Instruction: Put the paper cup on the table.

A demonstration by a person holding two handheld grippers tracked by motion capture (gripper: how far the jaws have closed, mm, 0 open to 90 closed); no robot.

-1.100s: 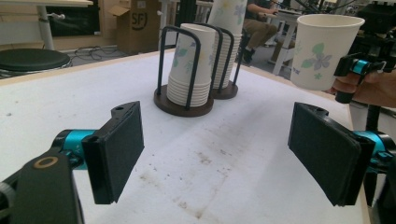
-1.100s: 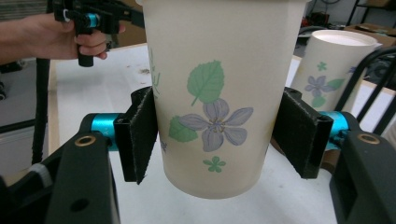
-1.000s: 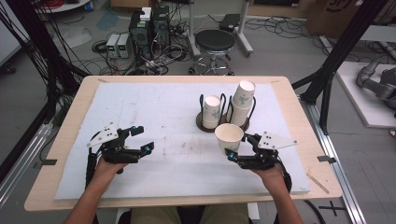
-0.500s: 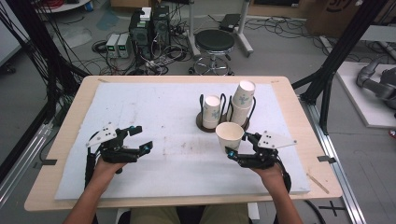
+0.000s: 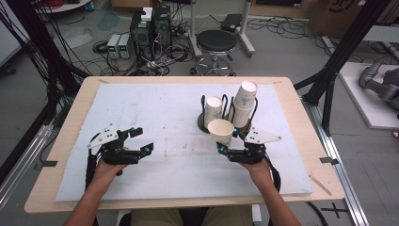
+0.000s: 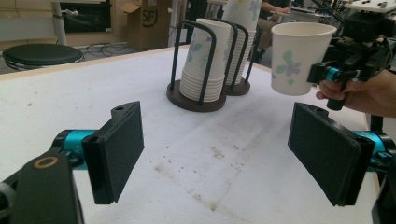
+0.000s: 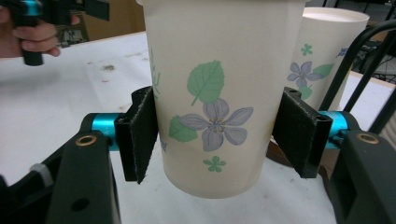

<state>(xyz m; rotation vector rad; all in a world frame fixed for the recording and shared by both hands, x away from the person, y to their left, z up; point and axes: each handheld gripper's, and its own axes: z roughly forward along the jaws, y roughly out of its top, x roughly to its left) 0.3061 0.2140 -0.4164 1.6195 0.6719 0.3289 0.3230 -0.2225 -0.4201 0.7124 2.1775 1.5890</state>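
Observation:
A paper cup (image 5: 221, 132) with a flower print hangs upright just above the white mat, with my right gripper (image 5: 225, 149) shut on it. In the right gripper view both pads press the cup (image 7: 219, 70) at mid height, the right gripper (image 7: 217, 126) holding it level. Just behind it stand two black wire racks, one with a short cup stack (image 5: 213, 110) and one with a taller stack (image 5: 244, 101). My left gripper (image 5: 142, 140) hovers at the mat's near left, open with nothing between its jaws. The left gripper (image 6: 215, 116) faces the racks (image 6: 204, 60) and the held cup (image 6: 299, 58).
A white mat (image 5: 160, 108) with faint brown stains covers the wooden table (image 5: 70, 117). Bare mat lies between the two hands and left of the racks. Beyond the table's far edge are a black stool (image 5: 215, 41) and floor cables.
My right gripper has carried the cup a little to the left, in front of the racks. The left gripper has stayed where it was.

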